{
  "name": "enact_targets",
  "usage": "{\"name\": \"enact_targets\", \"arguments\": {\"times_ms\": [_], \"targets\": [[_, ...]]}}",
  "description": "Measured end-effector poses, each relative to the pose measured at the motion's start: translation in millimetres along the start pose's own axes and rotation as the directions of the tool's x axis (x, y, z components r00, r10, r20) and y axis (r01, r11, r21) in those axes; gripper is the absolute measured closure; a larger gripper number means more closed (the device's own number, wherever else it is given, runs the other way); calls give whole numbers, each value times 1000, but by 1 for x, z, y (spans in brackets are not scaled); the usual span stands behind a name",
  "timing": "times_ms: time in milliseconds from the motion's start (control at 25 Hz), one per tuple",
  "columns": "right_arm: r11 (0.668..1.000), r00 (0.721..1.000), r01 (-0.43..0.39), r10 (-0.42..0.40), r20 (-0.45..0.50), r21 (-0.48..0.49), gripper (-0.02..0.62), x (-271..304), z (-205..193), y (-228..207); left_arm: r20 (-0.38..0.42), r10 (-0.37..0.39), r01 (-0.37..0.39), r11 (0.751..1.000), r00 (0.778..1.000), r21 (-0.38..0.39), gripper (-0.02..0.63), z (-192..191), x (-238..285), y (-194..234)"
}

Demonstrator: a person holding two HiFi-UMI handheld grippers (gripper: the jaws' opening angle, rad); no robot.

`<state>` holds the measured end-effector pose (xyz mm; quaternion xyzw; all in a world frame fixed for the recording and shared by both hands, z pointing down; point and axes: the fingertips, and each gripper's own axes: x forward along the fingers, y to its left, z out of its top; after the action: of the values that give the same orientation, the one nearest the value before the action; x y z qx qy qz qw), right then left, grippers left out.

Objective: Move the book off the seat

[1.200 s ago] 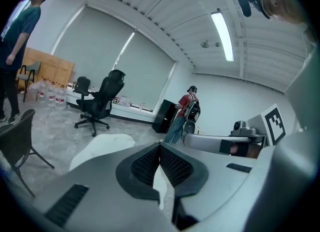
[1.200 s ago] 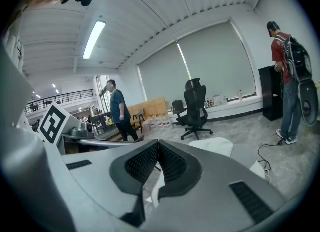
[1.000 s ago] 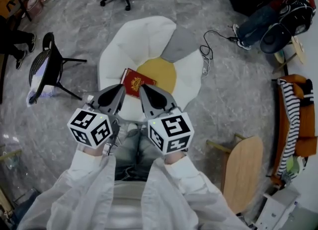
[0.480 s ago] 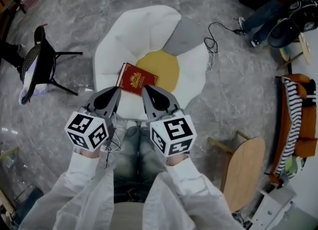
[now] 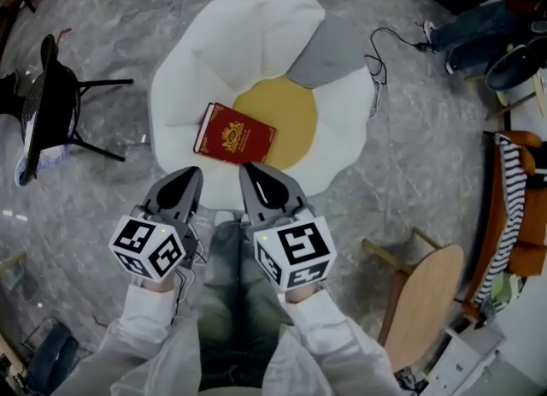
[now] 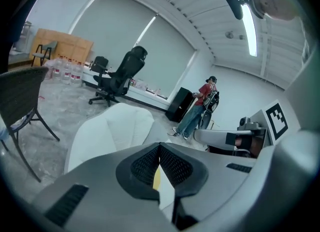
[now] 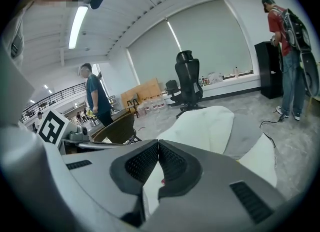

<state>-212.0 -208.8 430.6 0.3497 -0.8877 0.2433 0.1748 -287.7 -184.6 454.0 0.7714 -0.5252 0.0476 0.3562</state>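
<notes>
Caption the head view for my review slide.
Shut left gripper and right gripper hover at the near edge of a flower-shaped seat holding a red book.

Approach: open gap from left gripper (image 5: 191, 173) and right gripper (image 5: 248, 168), both closed, to the book (image 5: 235, 133), nothing between | Book: top face uncovered, flat on flower-shaped seat (image 5: 248, 35), petals low around it | Left: black mesh chair (image 5: 47, 103) well apart | Right: cable (image 5: 376, 52) just beside seat, wooden chair (image 5: 423, 300) well apart
</notes>
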Motion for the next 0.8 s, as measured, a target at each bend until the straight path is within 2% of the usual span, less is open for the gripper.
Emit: {"name": "enact_targets", "arguments": {"times_ms": [240,480,800], "targets": [[1000,1000,5,-5,-23,18,583,31,-31,-25,4,29,-29,999,1000,-42,601,-26,30,27],[997,1000,26,-25,-12,67,583,58,-52,-55,-17,38,-38,999,999,-30,600,-45,56,52],[997,999,18,-15,-43,70,583,99,-86,-70,-27,42,-44,998,999,-44,601,-71,87,88]]}}
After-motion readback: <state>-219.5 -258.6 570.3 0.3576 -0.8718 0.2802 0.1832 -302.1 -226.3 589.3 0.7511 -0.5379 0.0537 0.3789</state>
